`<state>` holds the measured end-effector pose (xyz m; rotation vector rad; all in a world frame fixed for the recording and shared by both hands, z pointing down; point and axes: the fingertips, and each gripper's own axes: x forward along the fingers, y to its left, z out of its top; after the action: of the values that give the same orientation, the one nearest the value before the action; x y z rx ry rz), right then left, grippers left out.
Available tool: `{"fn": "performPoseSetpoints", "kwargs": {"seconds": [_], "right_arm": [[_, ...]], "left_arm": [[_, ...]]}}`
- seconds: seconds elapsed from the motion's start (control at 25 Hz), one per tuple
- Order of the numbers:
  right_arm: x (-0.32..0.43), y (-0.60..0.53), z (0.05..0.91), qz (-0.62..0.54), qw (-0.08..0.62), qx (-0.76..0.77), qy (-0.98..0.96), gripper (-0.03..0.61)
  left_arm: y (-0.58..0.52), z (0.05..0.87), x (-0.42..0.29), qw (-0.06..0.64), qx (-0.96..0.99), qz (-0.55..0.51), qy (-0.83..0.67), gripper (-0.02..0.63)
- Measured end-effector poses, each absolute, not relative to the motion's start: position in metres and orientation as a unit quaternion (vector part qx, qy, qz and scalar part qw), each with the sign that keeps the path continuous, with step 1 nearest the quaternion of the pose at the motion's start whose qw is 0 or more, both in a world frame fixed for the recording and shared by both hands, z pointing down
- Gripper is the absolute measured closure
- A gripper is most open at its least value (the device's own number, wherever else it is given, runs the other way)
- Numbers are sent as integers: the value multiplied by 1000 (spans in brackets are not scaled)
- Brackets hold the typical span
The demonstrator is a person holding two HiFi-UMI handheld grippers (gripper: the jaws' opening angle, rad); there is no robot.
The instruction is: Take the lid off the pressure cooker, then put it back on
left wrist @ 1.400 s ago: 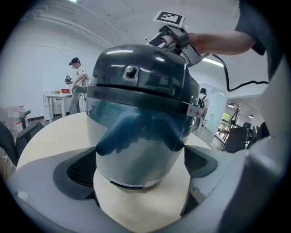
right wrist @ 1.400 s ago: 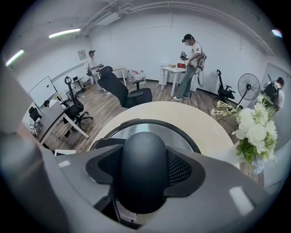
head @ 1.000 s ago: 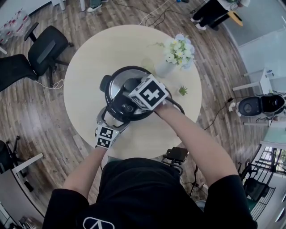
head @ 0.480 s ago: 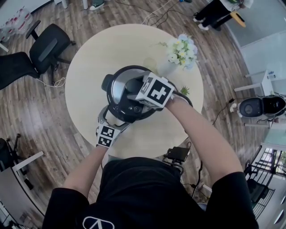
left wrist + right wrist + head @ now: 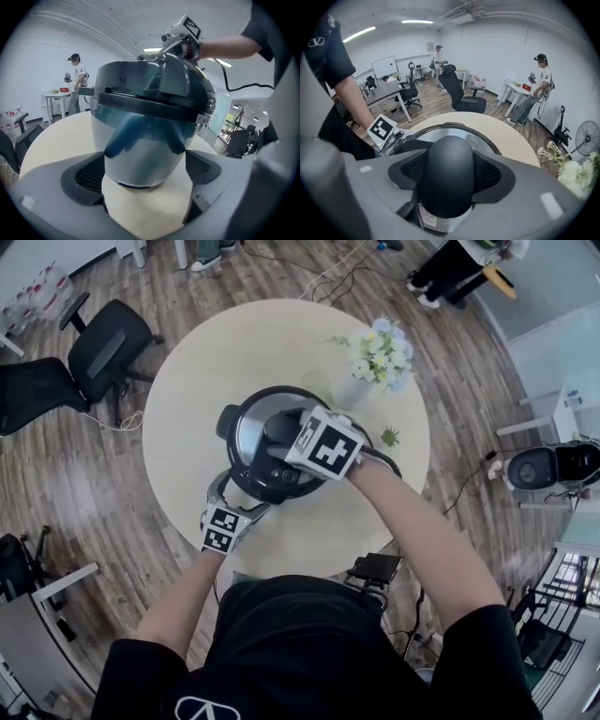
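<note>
One upright pressure cooker (image 5: 246,435), right gripper (image 5: 446,180) clenched on lid handle (image 5: 446,152), left gripper (image 5: 145,172) fingers (image 5: 89,176) released, just closing round it

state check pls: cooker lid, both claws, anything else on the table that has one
Lid: seated on the pot, not lifted; locked or not, cannot tell.
Right claw: shut on the lid knob.
Left claw: jaws wide either side of the pot, just been closing; whether the pads press it is unclear.
Pot: upright on the table.
Flower vase: upright beside the pot.
</note>
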<state>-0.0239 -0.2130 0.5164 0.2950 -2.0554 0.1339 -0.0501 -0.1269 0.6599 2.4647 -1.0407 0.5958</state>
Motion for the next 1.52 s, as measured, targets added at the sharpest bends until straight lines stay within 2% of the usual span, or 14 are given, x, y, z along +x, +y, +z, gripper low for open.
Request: {"fn": "performPoseSetpoints", "kwargs": {"seconds": [0.08, 0.2, 0.32, 0.56, 0.64, 0.72, 0.88, 1.0, 1.2, 1.52], "right_arm": [[-25, -212, 514, 74, 492, 139, -856, 284], [-18, -214, 508, 129, 438, 181, -871, 282], [-1, -212, 496, 156, 392, 215, -881, 282], [37, -193, 462, 157, 306, 283, -895, 284], [47, -186, 447, 149, 269, 310, -900, 287], [57, -181, 430, 130, 232, 342, -901, 298], [82, -175, 390, 91, 144, 418, -893, 375], [99, -172, 365, 65, 82, 463, -880, 442], [117, -169, 350, 45, 41, 505, -861, 545], [133, -171, 339, 35, 18, 535, -844, 571]], "left_arm": [[-125, 657, -54, 202, 883, 214, -367, 113], [-119, 644, -64, 194, 889, 199, -365, 215], [-112, 625, -79, 188, 890, 184, -373, 284], [-111, 543, -118, 142, 885, 106, -431, 403], [-119, 501, -120, 113, 887, 72, -442, 495], [-130, 458, -118, 78, 886, 38, -456, 553], [-152, 387, -112, 7, 879, 2, -477, 605], [-165, 350, -107, -37, 872, -16, -487, 612], [-178, 323, -98, -59, 862, -30, -503, 614], [-175, 312, -98, -63, 857, -30, -511, 614]]}}
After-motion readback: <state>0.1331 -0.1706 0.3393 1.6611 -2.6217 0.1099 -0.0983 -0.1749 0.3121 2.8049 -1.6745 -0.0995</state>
